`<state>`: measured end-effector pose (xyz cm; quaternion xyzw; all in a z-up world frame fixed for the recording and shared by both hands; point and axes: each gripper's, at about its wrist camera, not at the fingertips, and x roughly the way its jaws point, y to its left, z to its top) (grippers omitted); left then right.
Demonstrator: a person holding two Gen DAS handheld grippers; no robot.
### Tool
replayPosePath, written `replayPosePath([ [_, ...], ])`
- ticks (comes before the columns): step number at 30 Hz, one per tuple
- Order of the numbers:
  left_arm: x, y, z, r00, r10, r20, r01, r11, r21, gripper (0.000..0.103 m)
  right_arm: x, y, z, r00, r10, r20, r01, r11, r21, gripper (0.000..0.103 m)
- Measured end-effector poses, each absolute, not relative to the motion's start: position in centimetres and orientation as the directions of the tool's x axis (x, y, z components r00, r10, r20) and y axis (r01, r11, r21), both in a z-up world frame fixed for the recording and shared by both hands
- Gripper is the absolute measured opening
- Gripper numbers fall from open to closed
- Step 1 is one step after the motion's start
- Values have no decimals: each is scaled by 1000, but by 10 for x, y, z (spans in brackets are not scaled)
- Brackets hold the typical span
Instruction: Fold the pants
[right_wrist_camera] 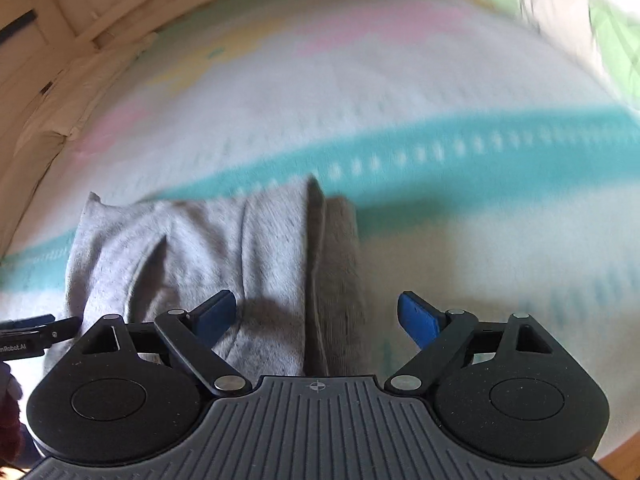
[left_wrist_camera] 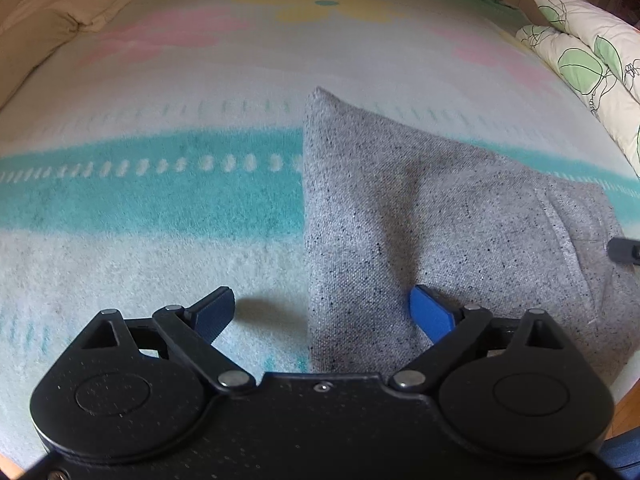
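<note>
Since the grey pants (left_wrist_camera: pixel 440 220) already sit as a compact bundle on the near part of the blanket (left_wrist_camera: pixel 160 200), looks like the last fold. Left gripper (left_wrist_camera: pixel 322 312) and right gripper (right_wrist_camera: pixel 316 316) both hover spread apart, gripping nothing; next they'd need to pinch an edge.

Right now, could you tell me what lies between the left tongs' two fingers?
In the left wrist view, the grey pants' left edge and bare blanket lie between the open left tongs.
</note>
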<state>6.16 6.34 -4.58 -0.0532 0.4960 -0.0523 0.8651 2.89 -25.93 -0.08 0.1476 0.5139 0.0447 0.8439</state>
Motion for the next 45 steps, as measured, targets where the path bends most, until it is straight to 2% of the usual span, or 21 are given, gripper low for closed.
replayPosePath([
  [2,66,66,-49,489,-159,-858,24,985,-169,99,30,-266,-9,467,270,-842,124,923,364,91],
  [7,76,64,-52,482,-180,-857,31,982,-189,102,31,-267,-11,477,322,-818,133,893,429,91],
  [11,83,61,-54,486,-188,-854,31,980,-199,103,33,-255,-11,468,343,-815,66,906,419,90],
  [13,86,61,-54,480,-194,-855,27,978,-206,103,33,-249,-11,469,335,-817,40,916,398,81],
  [14,86,62,-54,477,-195,-857,28,978,-207,103,32,-248,-11,472,332,-817,38,918,395,67],
  [15,86,61,-54,475,-197,-858,33,978,-206,102,32,-248,-9,474,337,-813,37,915,401,48],
  [17,88,59,-54,474,-194,-859,33,979,-203,101,31,-252,-7,472,387,-792,54,884,464,34],
  [18,87,59,-54,476,-189,-859,29,979,-200,98,30,-252,-5,478,386,-789,65,880,470,31],
  [19,85,57,-51,485,-190,-854,34,979,-199,79,29,-250,-2,484,373,-792,60,888,455,31],
  [20,82,56,-47,498,-221,-839,66,974,-218,66,27,-246,2,492,355,-795,45,901,431,29],
  [21,80,52,-42,495,-287,-820,112,957,-268,38,25,-240,8,501,333,-798,23,917,397,28],
  [22,77,47,-37,508,-271,-818,112,962,-249,33,22,-234,14,511,315,-800,-3,931,365,28],
  [25,63,24,-29,573,-164,-803,170,982,-80,17,17,-221,31,540,289,-790,-56,950,309,26],
  [28,54,17,-20,617,-144,-774,179,983,-40,11,15,-215,46,564,300,-769,-83,948,309,26],
  [33,52,31,9,652,-189,-734,145,982,-125,10,21,-201,62,597,327,-733,-126,940,317,25],
  [41,83,59,45,724,-110,-681,62,994,-95,10,66,-162,84,624,365,-691,-180,927,328,25],
  [45,115,66,68,752,-66,-656,57,998,-36,10,112,-146,102,630,368,-684,-199,928,316,25],
])
